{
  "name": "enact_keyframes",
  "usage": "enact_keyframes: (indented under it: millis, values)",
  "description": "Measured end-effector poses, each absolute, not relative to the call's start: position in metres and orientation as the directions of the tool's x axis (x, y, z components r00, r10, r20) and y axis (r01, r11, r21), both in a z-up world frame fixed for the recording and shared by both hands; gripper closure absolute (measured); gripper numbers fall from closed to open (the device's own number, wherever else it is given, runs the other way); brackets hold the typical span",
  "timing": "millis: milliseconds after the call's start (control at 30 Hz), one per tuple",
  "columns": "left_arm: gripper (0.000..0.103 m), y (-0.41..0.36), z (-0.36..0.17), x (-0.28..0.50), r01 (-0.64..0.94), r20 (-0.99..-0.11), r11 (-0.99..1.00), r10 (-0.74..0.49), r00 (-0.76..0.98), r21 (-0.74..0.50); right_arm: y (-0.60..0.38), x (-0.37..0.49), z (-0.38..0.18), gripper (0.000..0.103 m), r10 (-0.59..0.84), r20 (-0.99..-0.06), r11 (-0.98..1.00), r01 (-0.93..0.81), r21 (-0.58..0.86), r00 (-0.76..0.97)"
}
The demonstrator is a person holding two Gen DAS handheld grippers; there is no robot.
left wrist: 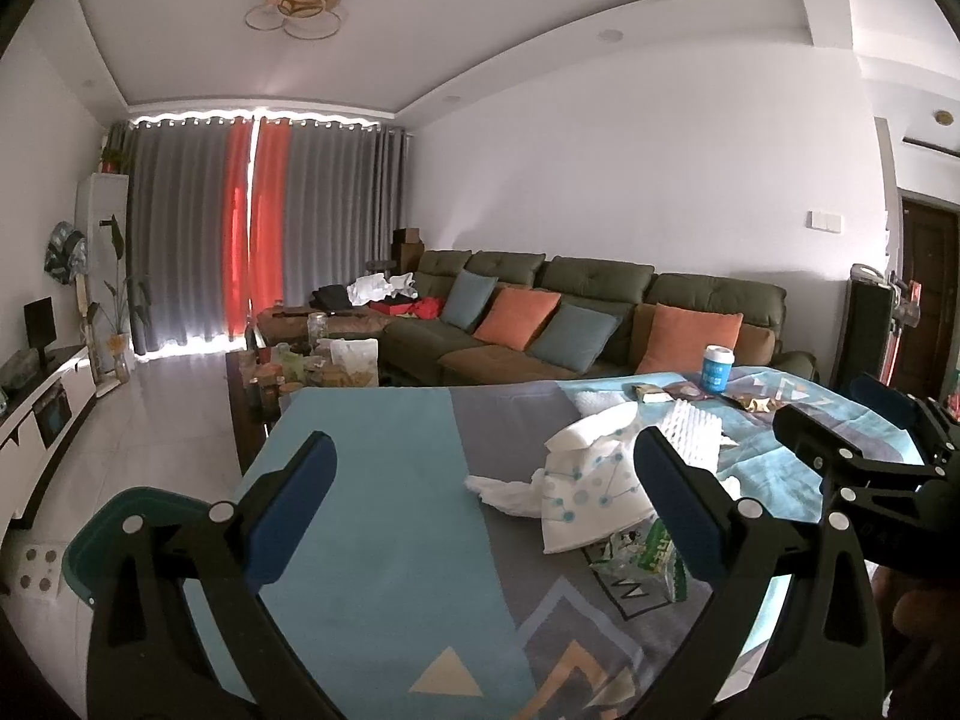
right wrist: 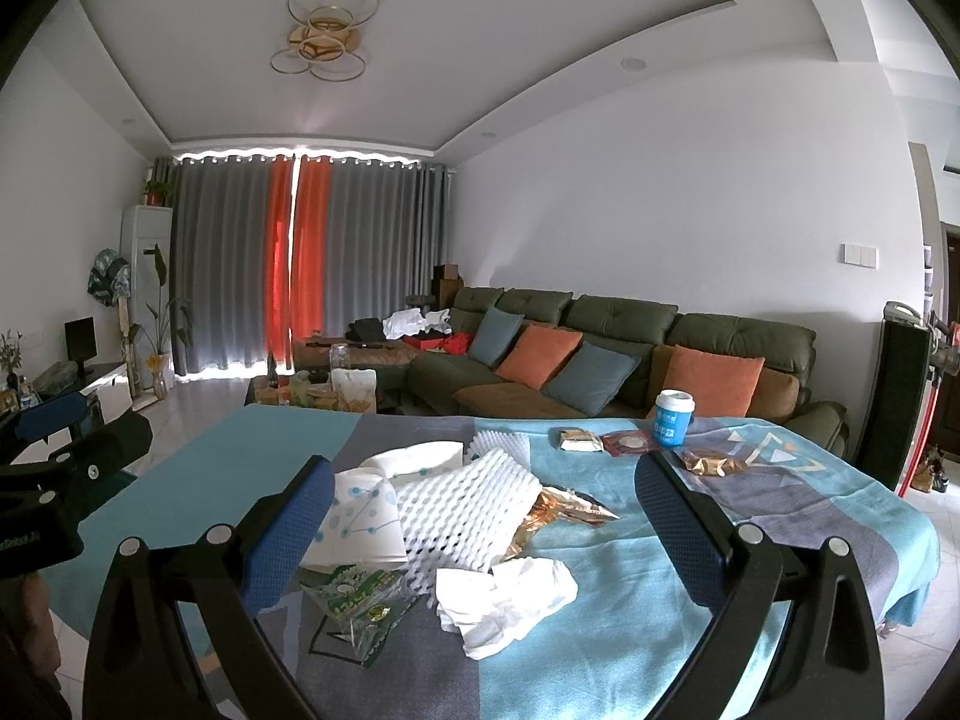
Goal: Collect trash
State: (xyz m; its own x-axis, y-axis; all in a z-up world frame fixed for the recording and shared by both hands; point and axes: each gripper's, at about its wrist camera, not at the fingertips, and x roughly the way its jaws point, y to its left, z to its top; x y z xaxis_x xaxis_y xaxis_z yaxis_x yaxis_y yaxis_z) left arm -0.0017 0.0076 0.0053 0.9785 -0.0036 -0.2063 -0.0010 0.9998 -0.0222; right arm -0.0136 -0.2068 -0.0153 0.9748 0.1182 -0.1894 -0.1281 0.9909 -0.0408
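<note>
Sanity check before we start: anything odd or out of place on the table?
Yes: litter strewn over the tablecloth. Crumpled tissue, foam net, torn paper bag, green wrapper, gold wrappers. Only the blue cup stands upright.

a count of what lies on the cloth-covered table

two grippers, both with jaws wide and empty — the left gripper (left wrist: 486, 504) and the right gripper (right wrist: 486, 516). one blue cup with a white lid (right wrist: 673, 418). two white foam nets — one large (right wrist: 462, 510), one smaller behind it (right wrist: 501, 443). one crumpled white tissue (right wrist: 510, 603). one white paper bag with blue dots (right wrist: 363, 519). one green and clear plastic wrapper (right wrist: 354, 600). two gold foil wrappers (right wrist: 561, 510) (right wrist: 711, 461). one small snack packet (right wrist: 579, 439), one dark red packet (right wrist: 627, 441). on the sofa (right wrist: 624, 324), four cushions — two orange (right wrist: 537, 355) (right wrist: 711, 378), two blue-grey (right wrist: 495, 333) (right wrist: 591, 377).
</note>
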Motion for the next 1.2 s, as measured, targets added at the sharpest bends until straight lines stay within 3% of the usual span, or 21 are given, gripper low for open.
enact_keyframes:
  millis: [1200]
  values:
    - [0.005,0.0109,0.0054,-0.004,0.002,-0.188,0.998,-0.014,0.982,-0.062,-0.2126,-0.0166,-0.0123,0.006,0.105,-0.183,0.993,-0.113,-0.034,0.978]
